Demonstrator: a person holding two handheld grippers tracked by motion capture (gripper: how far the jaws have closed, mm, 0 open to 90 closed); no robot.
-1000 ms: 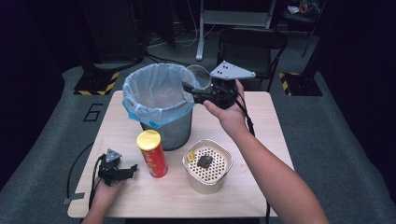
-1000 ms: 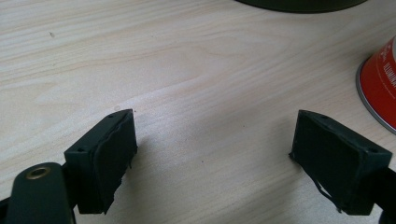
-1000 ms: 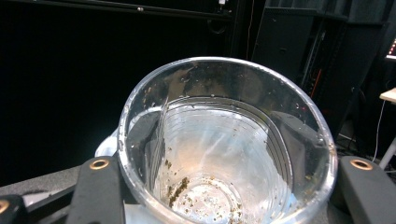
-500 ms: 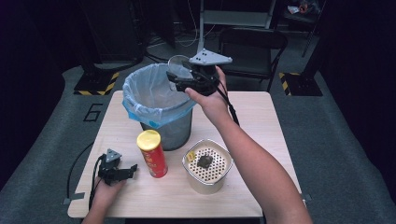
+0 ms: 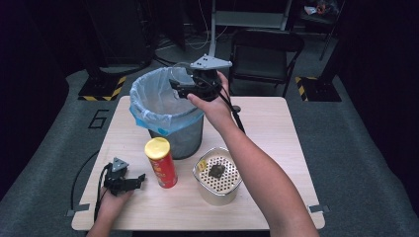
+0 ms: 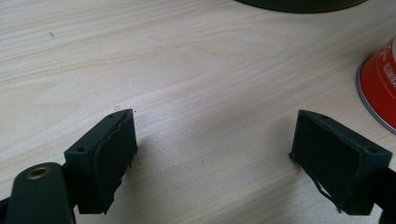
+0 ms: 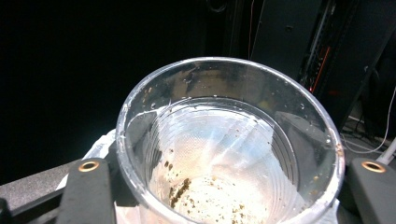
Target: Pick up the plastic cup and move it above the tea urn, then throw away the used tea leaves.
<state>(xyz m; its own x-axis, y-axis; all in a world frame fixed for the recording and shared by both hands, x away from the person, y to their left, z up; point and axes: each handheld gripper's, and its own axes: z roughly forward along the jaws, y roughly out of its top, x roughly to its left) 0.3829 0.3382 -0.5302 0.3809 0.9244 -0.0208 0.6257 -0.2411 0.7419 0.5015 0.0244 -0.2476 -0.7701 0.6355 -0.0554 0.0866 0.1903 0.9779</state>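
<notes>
Clear plastic cup [image 7: 229,154] sits between right gripper [image 5: 185,85] jaws, just opening, over bin [image 5: 165,111].

One bin [image 5: 168,116], one clear cup [image 7: 229,149], one red can [image 5: 161,162], one perforated tin [image 5: 217,178], two tongs [image 5: 178,85] [image 5: 137,180]

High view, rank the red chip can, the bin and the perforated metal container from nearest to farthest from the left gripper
From the left gripper:
1. Red chip can, just to its right on the table.
2. Perforated metal container, farther right, past the can.
3. Bin with the blue liner, behind the can, toward the far side; close to the container's distance.
</notes>
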